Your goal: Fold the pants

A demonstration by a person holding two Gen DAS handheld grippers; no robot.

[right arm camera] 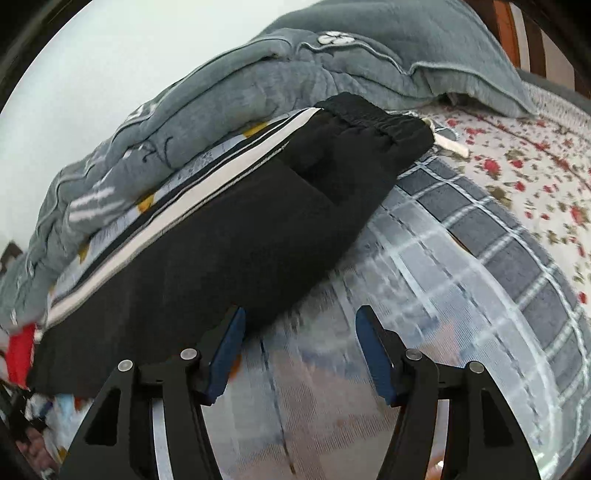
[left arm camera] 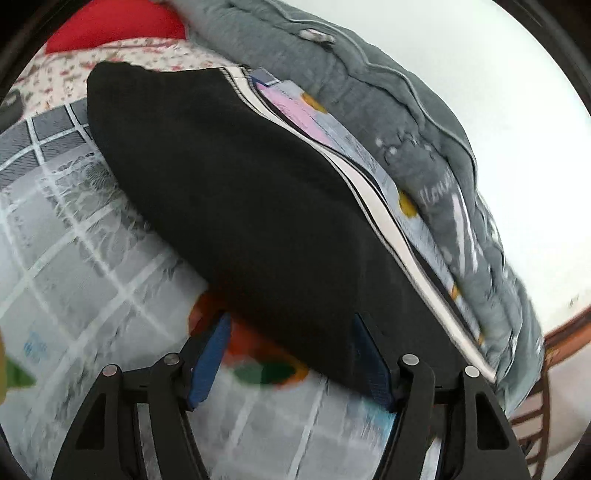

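Black pants (left arm camera: pixel 236 192) with a white side stripe (left arm camera: pixel 376 214) lie folded lengthwise on a bed. In the left wrist view my left gripper (left arm camera: pixel 291 325) is open, its blue pads on either side of the pants' near end, with the cloth between them. In the right wrist view the pants (right arm camera: pixel 236 236) stretch from lower left to their elastic waistband (right arm camera: pixel 373 118) at upper right. My right gripper (right arm camera: pixel 299 321) is open and empty; its left fingertip (right arm camera: pixel 234 325) is at the pants' near edge.
The pants rest on a grey and white checked sheet (right arm camera: pixel 480 280). A rumpled grey quilt (right arm camera: pixel 258 85) lies along their far side. A floral sheet (right arm camera: pixel 535 166) and a red item (left arm camera: pixel 114 22) lie beyond. A wooden bed frame (left arm camera: pixel 565 332) is at the edge.
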